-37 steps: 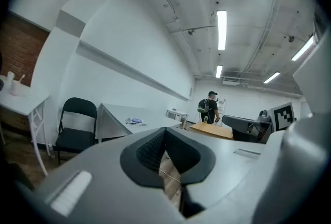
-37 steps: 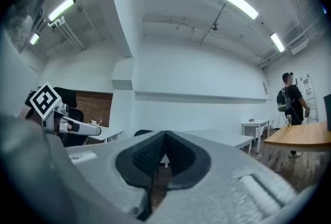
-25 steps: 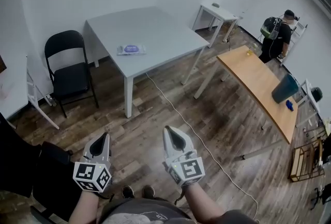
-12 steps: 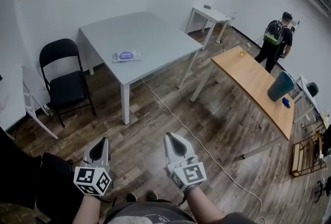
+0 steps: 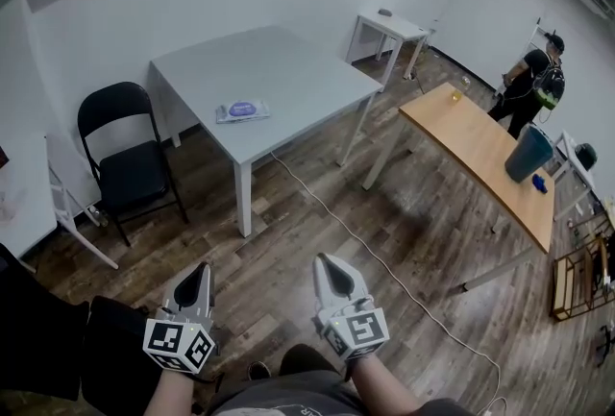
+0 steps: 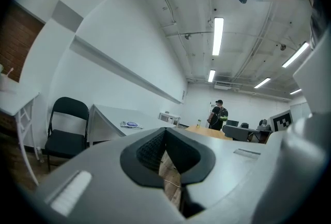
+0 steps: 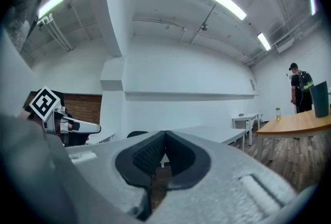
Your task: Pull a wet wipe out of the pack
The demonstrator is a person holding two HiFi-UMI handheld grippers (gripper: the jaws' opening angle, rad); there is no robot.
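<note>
A flat wet wipe pack (image 5: 242,110) with a purple lid lies on the grey table (image 5: 298,68) across the room, also small in the left gripper view as the wet wipe pack (image 6: 131,124). My left gripper (image 5: 200,272) is held low at the bottom left, far from the table, jaws shut and empty. My right gripper (image 5: 327,264) is beside it, pointing level, jaws shut with nothing between them. Both jaw tips meet in the gripper views: left gripper (image 6: 165,131), right gripper (image 7: 165,134).
A black folding chair (image 5: 130,155) stands left of the grey table. A wooden table (image 5: 480,159) with a dark bin (image 5: 529,153) is at the right, a person (image 5: 536,83) beyond it. A small white table (image 5: 389,28) stands at the back. A white cable (image 5: 384,270) runs across the wood floor.
The view has shifted slightly; both grippers sit a little lower in the picture. The person at the right has walked further right. Jaws stay shut.
</note>
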